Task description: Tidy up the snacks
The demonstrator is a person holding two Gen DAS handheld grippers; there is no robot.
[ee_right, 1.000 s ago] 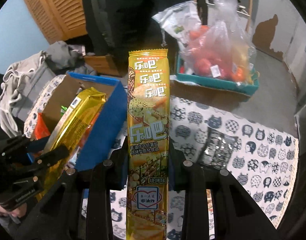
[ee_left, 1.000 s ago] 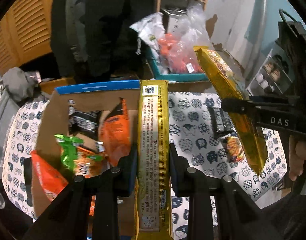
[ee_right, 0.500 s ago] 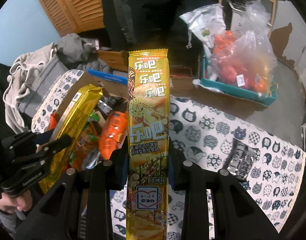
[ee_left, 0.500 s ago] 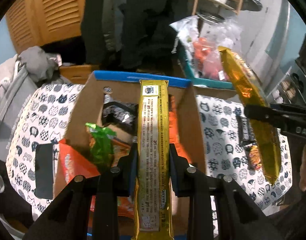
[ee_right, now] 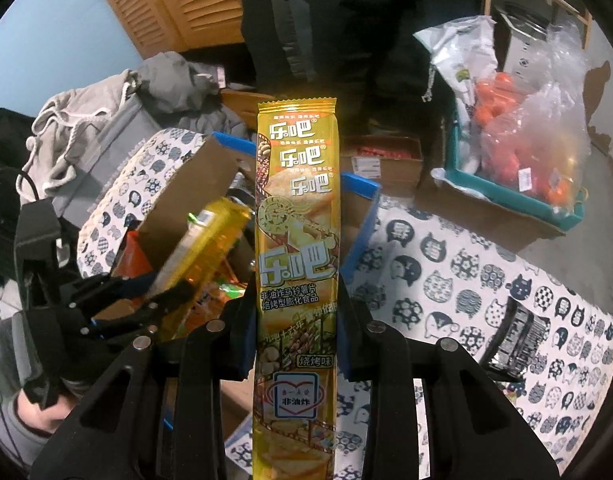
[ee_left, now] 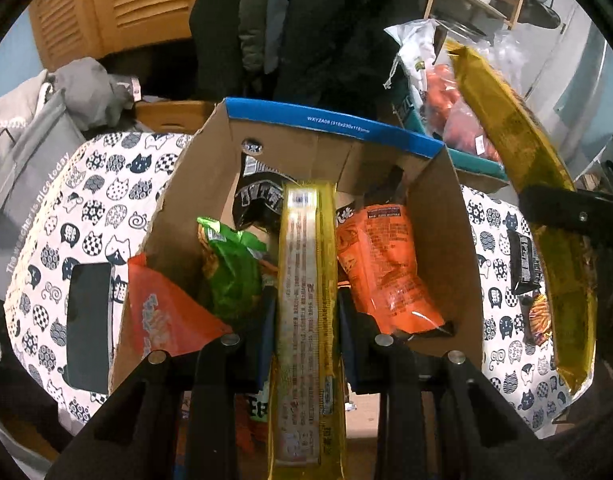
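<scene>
Landmark taken: the cardboard box (ee_left: 438,240) with the blue rim, standing on the cat-print tabletop (ee_left: 90,208)

Left of the box: a dark flat object (ee_left: 88,320) is seen lying on the tabletop, just beside the box wall. No snack is noted there.

Inside the box: a red-orange packet (ee_left: 162,316), a green packet (ee_left: 234,272), a black packet (ee_left: 258,200) and an orange packet (ee_left: 382,264) are already lodged. The left gripper (ee_left: 306,316) is held directly over the box opening, its fingers clenched on a long yellow snack pack (ee_left: 302,300). The pack's long axis runs straight ahead of the fingers and points down into the box, between the green and orange packets. Judged: this pack is the nearer to being deposited, since only a lowering and a release seem to remain.

Right of the box: the right gripper (ee_right: 296,320) is likewise clamped on a second long yellow pack (ee_right: 296,240), printed face to the camera, long axis in line with the fingers. In the right wrist view its far end is seen across the box's right-hand blue corner, but whether it hangs over the opening or just outside cannot be told. Judged: a sideways shift towards the box is still wanted.

Further right of the box, a small dark packet (ee_right: 518,336) is left on the tabletop, well apart from both grippers; a second small packet (ee_left: 540,316) is seen beside it in the left wrist view
</scene>
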